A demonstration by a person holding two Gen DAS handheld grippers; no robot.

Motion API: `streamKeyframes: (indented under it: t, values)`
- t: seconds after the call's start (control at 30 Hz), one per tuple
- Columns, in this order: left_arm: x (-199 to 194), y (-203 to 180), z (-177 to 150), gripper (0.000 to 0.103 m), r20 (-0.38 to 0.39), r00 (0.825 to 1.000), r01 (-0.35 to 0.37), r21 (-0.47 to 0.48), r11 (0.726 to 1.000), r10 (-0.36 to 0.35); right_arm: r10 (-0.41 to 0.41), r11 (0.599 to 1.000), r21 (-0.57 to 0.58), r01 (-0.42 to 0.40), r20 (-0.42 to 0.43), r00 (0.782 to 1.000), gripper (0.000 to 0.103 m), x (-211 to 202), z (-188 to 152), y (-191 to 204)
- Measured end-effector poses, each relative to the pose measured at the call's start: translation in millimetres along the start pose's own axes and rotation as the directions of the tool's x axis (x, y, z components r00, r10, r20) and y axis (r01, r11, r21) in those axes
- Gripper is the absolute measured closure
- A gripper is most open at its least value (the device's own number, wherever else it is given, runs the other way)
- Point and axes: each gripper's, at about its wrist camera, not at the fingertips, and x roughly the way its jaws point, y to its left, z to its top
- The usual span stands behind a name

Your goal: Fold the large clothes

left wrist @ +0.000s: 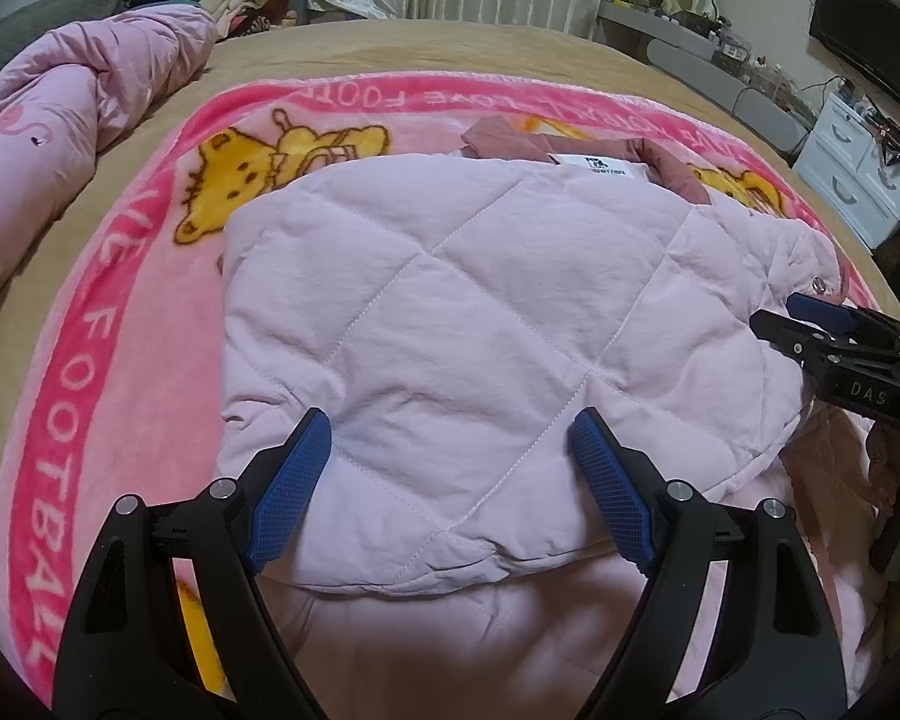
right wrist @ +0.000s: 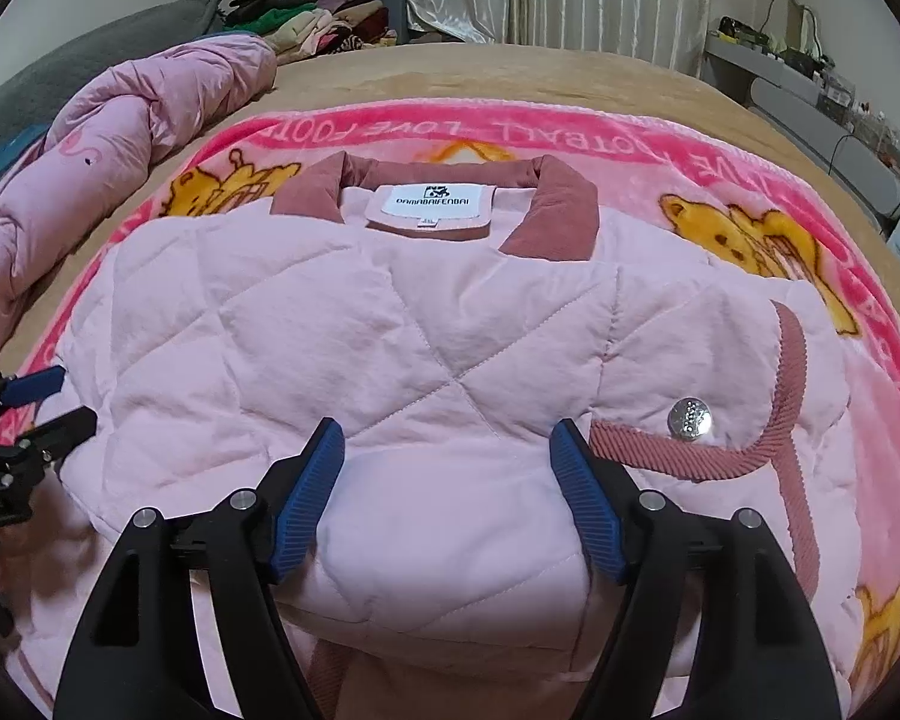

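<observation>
A pale pink quilted jacket with a dusty-rose collar and a white label lies folded on a pink cartoon blanket. It also shows in the right wrist view, with a silver snap button on rose corduroy trim. My left gripper is open, its blue pads spread over the jacket's near edge, holding nothing. My right gripper is open over the folded near edge, empty. Each gripper shows at the edge of the other's view: the right gripper and the left gripper.
A bunched pink duvet lies at the left on the tan bed sheet. A pile of clothes sits at the far left. White drawers and a shelf stand at the right, curtains behind.
</observation>
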Motion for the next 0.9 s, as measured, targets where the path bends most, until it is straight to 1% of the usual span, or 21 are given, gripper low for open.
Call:
streamKeyframes:
  t: [0.13,0.23,0.3,0.37,0.4,0.43,0.47,0.53,0.6,0.63,0.77,0.9]
  values:
    - [0,1,1,0.028,0.000,1.000,0.004,-0.004,1.000,-0.004,0.017,1.000,0.019,-0.017,0.002,1.000,0.032,-5,0,-2]
    - [0,1,0,0.028,-0.005,1.000,0.018,-0.014,1.000,-0.018,0.033,0.998,0.044,-0.034,0.031,0.999,0.029,-15,-1,-3]
    - [-2,3,0,0.028,-0.008,1.000,0.026,-0.019,0.999,-0.026,0.037,0.997,0.062,-0.040,0.043,0.998,0.017,-24,0,-6]
    - [-4,3,0,0.027,-0.011,0.999,0.032,-0.024,0.999,-0.033,0.044,0.996,0.078,-0.049,0.059,0.997,0.017,-32,0,-8]
    - [-6,4,2,0.027,-0.012,0.999,0.033,-0.024,0.999,-0.034,0.047,0.995,0.085,-0.053,0.064,0.997,0.014,-35,0,-9]
    - [-7,4,2,0.022,-0.012,0.999,0.031,-0.024,0.999,-0.032,0.050,0.994,0.091,-0.057,0.072,0.996,0.011,-39,0,-11]
    - [-9,5,4,0.016,-0.012,1.000,0.028,-0.026,0.999,-0.029,0.051,0.994,0.096,-0.058,0.080,0.996,0.007,-42,1,-12]
    - [-14,4,4,0.013,-0.001,1.000,0.014,-0.023,1.000,-0.014,0.048,0.993,0.104,-0.057,0.090,0.995,0.007,-48,1,-14]
    - [-19,4,6,0.012,0.006,1.000,0.014,-0.024,1.000,-0.014,0.044,0.992,0.116,-0.055,0.095,0.995,0.007,-52,0,-17]
    - [-21,4,6,0.009,0.008,1.000,0.017,-0.025,1.000,-0.017,0.044,0.991,0.120,-0.055,0.095,0.994,0.007,-54,-1,-18]
    - [-27,0,9,0.009,0.015,1.000,0.007,-0.013,1.000,-0.007,0.035,0.990,0.133,-0.048,0.096,0.995,0.007,-59,-3,-20]
    - [-32,1,12,0.009,0.018,1.000,0.023,-0.035,0.999,-0.023,0.031,0.989,0.143,-0.046,0.101,0.994,0.007,-66,-5,-21]
